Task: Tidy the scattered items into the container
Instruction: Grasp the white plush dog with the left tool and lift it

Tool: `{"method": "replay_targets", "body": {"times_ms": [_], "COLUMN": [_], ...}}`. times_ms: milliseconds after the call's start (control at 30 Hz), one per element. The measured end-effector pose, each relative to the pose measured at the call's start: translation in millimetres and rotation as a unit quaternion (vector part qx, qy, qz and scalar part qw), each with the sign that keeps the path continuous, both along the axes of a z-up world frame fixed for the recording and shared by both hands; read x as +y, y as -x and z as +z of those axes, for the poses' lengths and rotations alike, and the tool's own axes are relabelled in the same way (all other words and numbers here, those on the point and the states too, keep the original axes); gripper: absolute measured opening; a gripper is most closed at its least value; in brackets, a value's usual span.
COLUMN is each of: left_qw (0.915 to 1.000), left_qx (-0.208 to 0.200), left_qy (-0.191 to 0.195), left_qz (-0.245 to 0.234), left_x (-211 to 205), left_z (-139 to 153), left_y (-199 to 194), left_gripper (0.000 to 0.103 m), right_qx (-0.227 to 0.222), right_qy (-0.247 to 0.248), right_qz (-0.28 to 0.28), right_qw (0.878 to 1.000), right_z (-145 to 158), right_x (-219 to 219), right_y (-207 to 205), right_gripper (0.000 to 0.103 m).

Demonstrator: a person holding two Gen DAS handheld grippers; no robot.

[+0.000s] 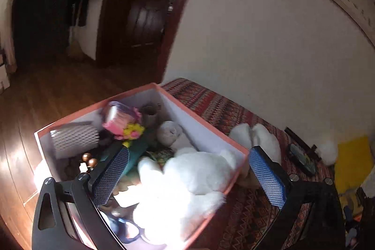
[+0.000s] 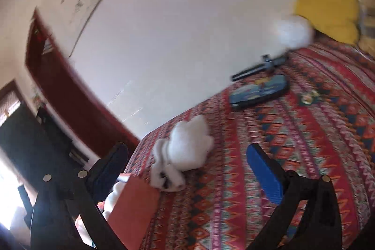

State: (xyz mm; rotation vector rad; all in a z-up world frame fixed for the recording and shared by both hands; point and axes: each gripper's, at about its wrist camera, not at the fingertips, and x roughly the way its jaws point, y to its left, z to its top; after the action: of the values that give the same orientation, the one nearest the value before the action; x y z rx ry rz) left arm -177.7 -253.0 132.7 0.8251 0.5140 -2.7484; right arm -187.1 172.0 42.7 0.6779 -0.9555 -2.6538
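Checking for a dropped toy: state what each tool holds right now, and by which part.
Nothing is held. The left tool stands open over the box; the right tool stands open above the bedspread, the white plush lying loose.

The box (image 1: pixel 206 125) is packed: a big white plush (image 1: pixel 187 179) fills its near end and laps over the rim, with a white ribbed cup (image 1: pixel 75 139), a pink toy (image 1: pixel 119 118) and a grey plush (image 1: pixel 168 132) crowding the far end, little bare floor between them. Beside the box on the bed (image 2: pixel 293 156), a small white plush (image 2: pixel 185 151) lies close to the corner. Wide patterned bedspread lies bare beyond it, up to the dark case (image 2: pixel 260 93) and black rod (image 2: pixel 257 68) by the wall (image 2: pixel 175 27).
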Motion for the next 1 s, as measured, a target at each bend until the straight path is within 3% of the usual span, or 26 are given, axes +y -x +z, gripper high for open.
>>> {"method": "replay_targets", "body": {"times_ms": [100,167,233,333,433,533,633,800,867,933,1000], "left_qw": [0.9932,0.9841,0.9745,0.9599,0.954,0.952,0.9373,0.9221,0.9242,0.9245,0.9186], "left_qx": [-0.043,-0.066,-0.085,-0.122,-0.166,-0.219,-0.301,-0.305,-0.305,-0.295,-0.281], "left_qy": [0.054,0.095,0.142,0.2,0.21,0.19,0.157,0.213,0.206,0.222,0.259], "left_qz": [-0.093,-0.135,-0.151,-0.155,-0.134,-0.097,-0.079,-0.108,-0.101,-0.096,-0.099], "left_x": [93.2,148.5,192.3,238.3,251.2,239.8,217.2,232.6,234.9,243.6,261.5], "left_z": [-21.9,-43.2,-64.9,-84.9,-98.5,-113.5,-149.5,-170.8,-169.7,-169.6,-169.0], "left_y": [35.1,58.5,87.1,143.8,222.2,296.4,352.6,373.5,370.0,357.8,337.0], "left_gripper": [0.103,0.103,0.103,0.103,0.103,0.103,0.103,0.103,0.103,0.094,0.086], "right_qx": [-0.052,-0.097,-0.118,-0.125,-0.125,-0.12,-0.119,-0.135,-0.139,-0.139,-0.138], "right_qy": [0.063,0.113,0.173,0.205,0.228,0.252,0.262,0.282,0.282,0.283,0.283], "right_qz": [-0.089,-0.109,-0.109,-0.106,-0.095,-0.071,-0.068,-0.06,-0.057,-0.055,-0.048], "right_qw": [0.993,0.983,0.972,0.965,0.961,0.958,0.955,0.948,0.948,0.947,0.948], "right_z": [-43.3,-68.9,-88.4,-98.1,-99.4,-99.9,-102.2,-109.1,-110.4,-110.8,-111.1], "right_x": [78.8,117.3,144.0,165.2,170.0,168.1,166.3,164.5,162.8,160.6,157.8], "right_y": [5.9,18.8,34.3,51.3,53.6,59.5,63.1,72.7,74.6,76.1,77.5], "right_gripper": [0.102,0.102,0.102,0.102,0.102,0.102,0.102,0.102,0.102,0.102,0.102]}}
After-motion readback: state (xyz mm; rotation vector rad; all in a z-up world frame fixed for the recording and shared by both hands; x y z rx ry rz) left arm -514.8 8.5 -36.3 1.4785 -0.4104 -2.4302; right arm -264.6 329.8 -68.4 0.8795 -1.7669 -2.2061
